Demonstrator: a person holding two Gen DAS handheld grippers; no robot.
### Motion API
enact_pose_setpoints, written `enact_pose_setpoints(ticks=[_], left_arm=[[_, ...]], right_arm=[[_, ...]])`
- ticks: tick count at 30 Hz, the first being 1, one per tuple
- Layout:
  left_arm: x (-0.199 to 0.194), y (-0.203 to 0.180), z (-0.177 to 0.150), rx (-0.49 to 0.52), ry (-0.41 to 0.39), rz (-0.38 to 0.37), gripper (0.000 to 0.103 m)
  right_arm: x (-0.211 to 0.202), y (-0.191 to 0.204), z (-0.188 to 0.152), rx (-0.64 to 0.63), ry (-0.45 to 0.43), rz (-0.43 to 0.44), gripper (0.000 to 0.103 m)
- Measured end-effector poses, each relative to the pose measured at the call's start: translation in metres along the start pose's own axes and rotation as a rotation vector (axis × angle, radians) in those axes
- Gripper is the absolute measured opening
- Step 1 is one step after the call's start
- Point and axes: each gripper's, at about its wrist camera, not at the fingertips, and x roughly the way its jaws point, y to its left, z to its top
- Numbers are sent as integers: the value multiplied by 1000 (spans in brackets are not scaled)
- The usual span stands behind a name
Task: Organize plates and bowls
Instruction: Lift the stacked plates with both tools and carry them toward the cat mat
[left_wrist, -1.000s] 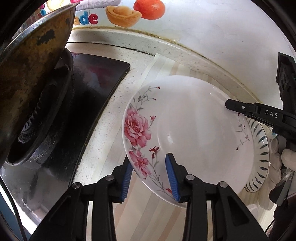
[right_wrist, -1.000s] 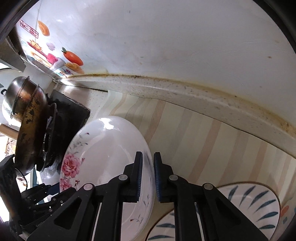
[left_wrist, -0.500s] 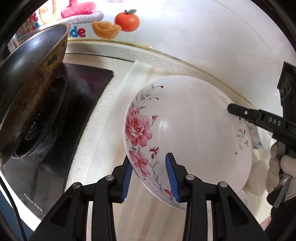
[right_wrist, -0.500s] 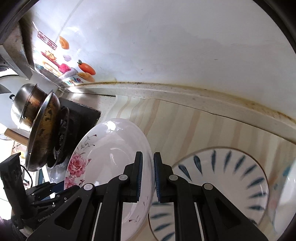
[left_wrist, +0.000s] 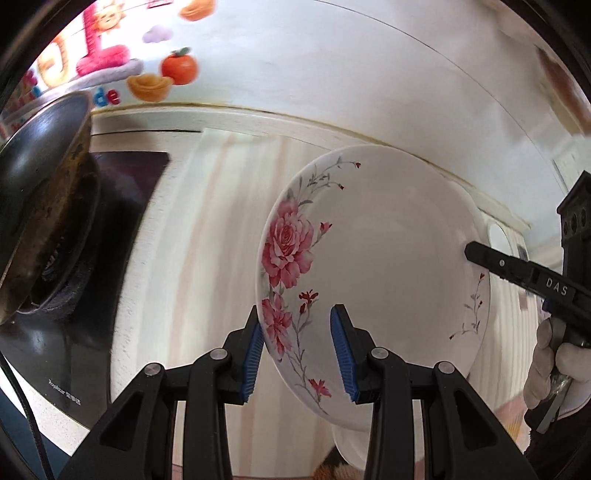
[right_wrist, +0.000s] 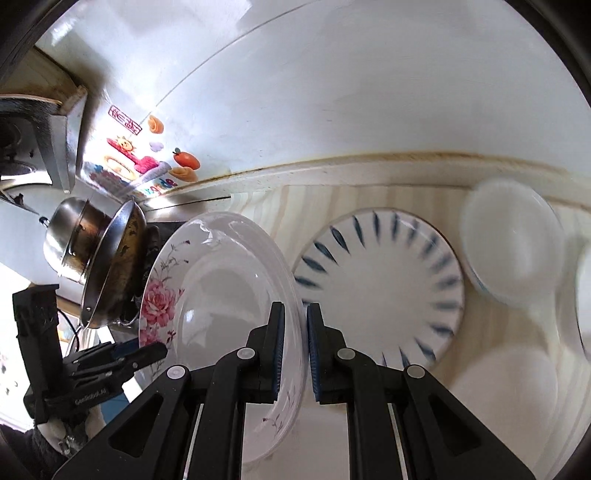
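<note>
Between right gripper (right_wrist: 293, 354) pads: rim of floral plate (left_wrist: 373, 280), pinched, lifted, tilted. Left gripper (left_wrist: 297, 350) spread around opposite rim, not clamped. Right of it: blue-striped plate (right_wrist: 380, 291), white bowls (right_wrist: 511, 236) on counter, unstacked. Stacking mostly undone.

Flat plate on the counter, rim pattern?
Dark blue leaf-like dashes radiating round a white plate; right wrist view shows it best.

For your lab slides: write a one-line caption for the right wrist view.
Right gripper clamps the rim of the floral plate, lifted beside the blue-patterned plate on the counter.
</note>
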Motion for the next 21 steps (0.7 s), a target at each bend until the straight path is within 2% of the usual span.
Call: enact_pose_setpoints(ticks=[7, 11, 16, 21], left_arm=[[9, -39, -28, 111, 64, -41, 33], [22, -56, -43, 161, 110, -49, 33], [42, -73, -55, 213, 164, -43, 33], [61, -83, -65, 247, 216, -23, 33]], right_arm=[[-46, -28, -62, 119, -40, -26, 14], [-67, -49, -110, 184, -42, -52, 14], [-76, -73, -157, 258, -28, -64, 14], [-74, -93, -189, 311, -13, -71, 14]])
